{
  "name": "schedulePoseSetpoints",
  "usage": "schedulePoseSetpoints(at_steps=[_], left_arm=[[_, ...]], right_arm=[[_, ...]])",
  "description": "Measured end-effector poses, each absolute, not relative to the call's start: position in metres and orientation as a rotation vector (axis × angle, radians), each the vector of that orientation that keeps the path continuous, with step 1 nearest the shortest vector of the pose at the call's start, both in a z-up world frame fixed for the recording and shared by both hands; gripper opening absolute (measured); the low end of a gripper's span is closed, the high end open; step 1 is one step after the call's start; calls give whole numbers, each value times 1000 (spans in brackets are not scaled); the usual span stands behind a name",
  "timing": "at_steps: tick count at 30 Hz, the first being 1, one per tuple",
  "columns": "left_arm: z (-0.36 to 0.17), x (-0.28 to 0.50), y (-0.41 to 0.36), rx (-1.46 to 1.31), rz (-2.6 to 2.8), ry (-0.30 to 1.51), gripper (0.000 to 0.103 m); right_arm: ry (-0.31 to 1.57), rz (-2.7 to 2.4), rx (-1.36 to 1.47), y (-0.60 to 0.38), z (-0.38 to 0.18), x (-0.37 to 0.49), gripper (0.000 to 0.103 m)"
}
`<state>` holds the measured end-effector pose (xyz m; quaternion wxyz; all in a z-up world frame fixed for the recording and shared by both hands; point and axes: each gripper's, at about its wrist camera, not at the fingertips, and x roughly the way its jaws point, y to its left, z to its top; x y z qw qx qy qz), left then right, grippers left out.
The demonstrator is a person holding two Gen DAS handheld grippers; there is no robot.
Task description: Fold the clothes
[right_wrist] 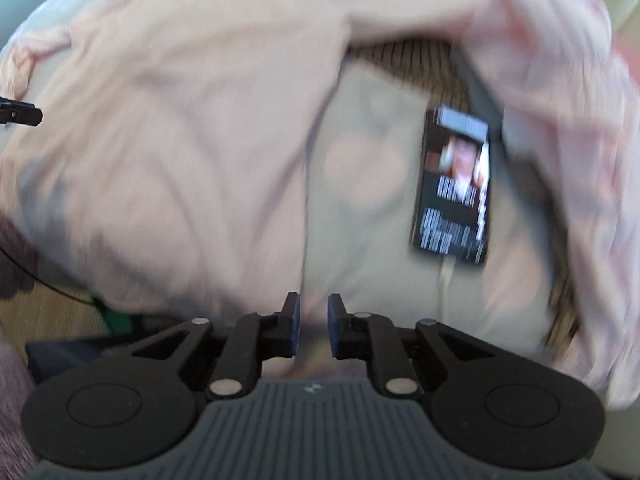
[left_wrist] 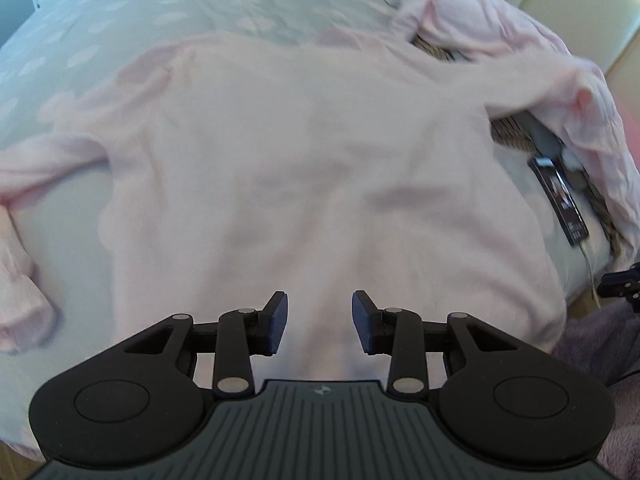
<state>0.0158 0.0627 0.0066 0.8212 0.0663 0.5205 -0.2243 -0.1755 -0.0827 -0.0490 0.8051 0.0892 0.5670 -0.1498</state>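
My two tongs hang over a bed where a pale pink top (left_wrist: 312, 152) lies spread flat, hem toward me, on a grey quilt (left_wrist: 120, 20) printed with lighter spots. My left tong (left_wrist: 319, 322) points down above the hem, its pads parted by a moderate gap with nothing between them; the cloth lies below, not pinched. One sleeve (left_wrist: 36, 184) of the top trails off to the left and bunches near the bed's edge, the other runs up toward the right and meets a second pink garment (left_wrist: 472, 12) heaped at the far corner. Under that heap a strip of woven brown basket (left_wrist: 508, 132) shows. Beside it a phone (left_wrist: 560, 200) lies on the quilt, screen lit, with a thin cable leaving its near end. My right tong (right_wrist: 313, 326), seen blurred in its own camera, stands only narrowly apart and holds nothing; the gap sits over the quilt just beside the right edge of the top (right_wrist: 168, 120). In that view the phone (right_wrist: 456, 184) lies ahead and to the right, well clear of the pads, with the pink heap (right_wrist: 560, 100) draped beyond it. A dark tip of the left tong shows at the left edge there. A wooden floor (right_wrist: 60, 316) shows at lower left.
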Motion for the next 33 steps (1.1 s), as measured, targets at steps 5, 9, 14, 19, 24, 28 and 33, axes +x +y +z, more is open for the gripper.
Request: schedulePoseSetpoints(at_steps=[5, 9, 14, 19, 24, 28, 33], left_arm=[[26, 70, 91, 128, -413, 1027, 33], [32, 118, 113, 103, -370, 968, 33], [28, 188, 129, 114, -300, 905, 36], [1, 255, 133, 76, -262, 887, 43], [-33, 304, 123, 117, -305, 911, 44], [-57, 324, 117, 144, -348, 931, 44], [-75, 327, 122, 112, -421, 935, 43]], right_arm=[[1120, -304, 155, -120, -25, -127, 21], [1054, -287, 143, -155, -14, -85, 27], [991, -260, 57, -193, -17, -23, 38], [951, -222, 33, -233, -36, 51, 39], [910, -147, 10, -257, -61, 125, 65], [903, -97, 24, -273, -82, 171, 71], [930, -40, 144, -293, -105, 192, 55]])
